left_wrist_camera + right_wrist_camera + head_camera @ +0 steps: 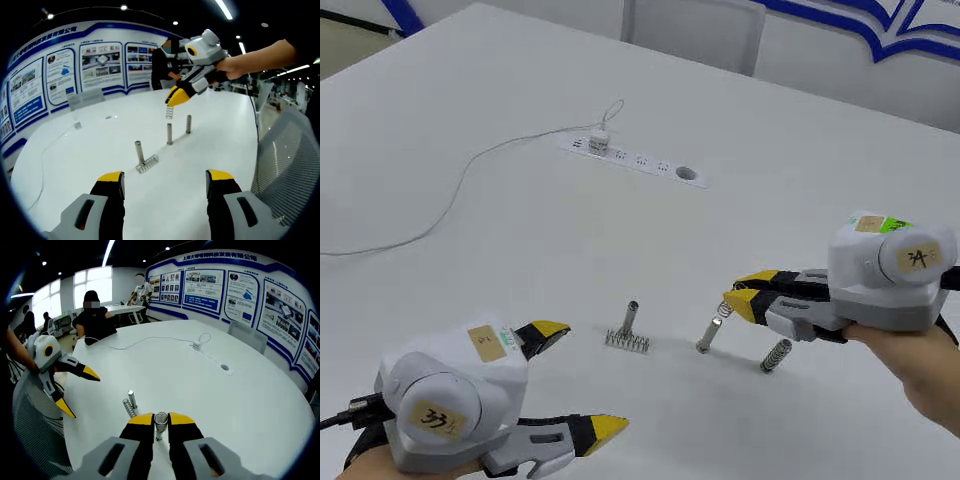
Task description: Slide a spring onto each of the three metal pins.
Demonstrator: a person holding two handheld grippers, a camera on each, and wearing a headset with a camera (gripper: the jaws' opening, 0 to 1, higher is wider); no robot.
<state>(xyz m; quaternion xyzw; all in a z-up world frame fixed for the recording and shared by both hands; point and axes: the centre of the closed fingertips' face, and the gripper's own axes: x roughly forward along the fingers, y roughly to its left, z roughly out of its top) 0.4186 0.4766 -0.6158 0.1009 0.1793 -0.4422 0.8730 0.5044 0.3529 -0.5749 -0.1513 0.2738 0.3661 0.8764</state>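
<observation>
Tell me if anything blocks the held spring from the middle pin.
Nothing visible does. The right gripper holds the spring right over the top of the middle pin. The loose spring lies aside, at the foot of the left pin.

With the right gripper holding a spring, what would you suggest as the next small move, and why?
Probably lower the right gripper so its spring slides down the middle pin. The spring hangs over that bare pin's tip, and the right-hand pin already wears one.
</observation>
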